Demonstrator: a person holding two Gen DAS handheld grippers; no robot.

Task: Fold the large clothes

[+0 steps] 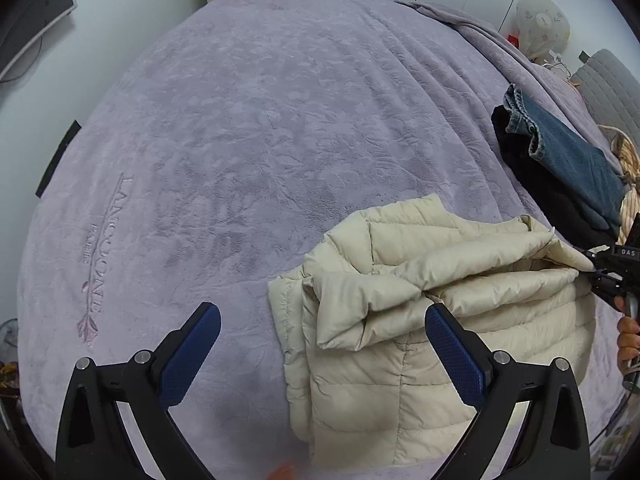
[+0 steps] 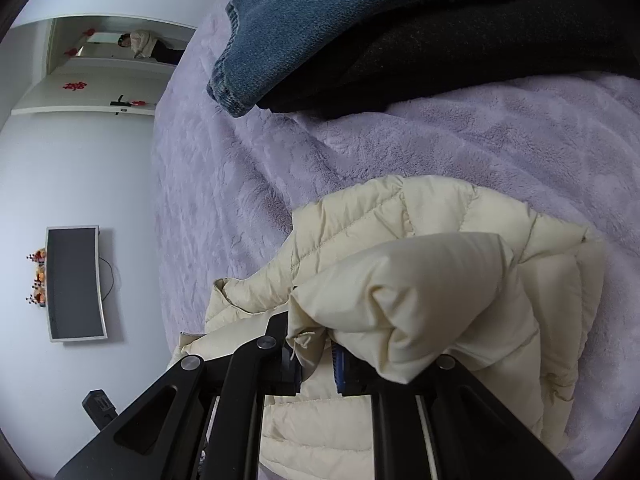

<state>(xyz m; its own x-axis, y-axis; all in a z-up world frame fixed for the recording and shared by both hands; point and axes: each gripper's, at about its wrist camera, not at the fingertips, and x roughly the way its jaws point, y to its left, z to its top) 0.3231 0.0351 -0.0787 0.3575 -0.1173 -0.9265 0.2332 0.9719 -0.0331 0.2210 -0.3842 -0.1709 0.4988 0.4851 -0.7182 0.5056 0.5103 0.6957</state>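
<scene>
Cream quilted down jacket (image 1: pixel 432 320) lies partly folded on the lilac fleece blanket (image 1: pixel 248 128), one puffy sleeve doubled across its body. Left gripper (image 1: pixel 322 354) stands spread wide above it, nothing between the blue pads (image 1: pixel 192 356); the jacket's left edge lies between the two fingers, the right finger over the jacket body, the left finger over bare blanket. Right gripper (image 2: pixel 316 368) is clenched on a fold of jacket fabric at the jacket's far side from the left gripper, cloth bunched over its tips. Beyond the right gripper: folded blue jeans (image 2: pixel 304 28) on a black garment (image 2: pixel 460 60), well apart from the jacket. Wall-mounted screen (image 2: pixel 74 284) left of the right gripper.
</scene>
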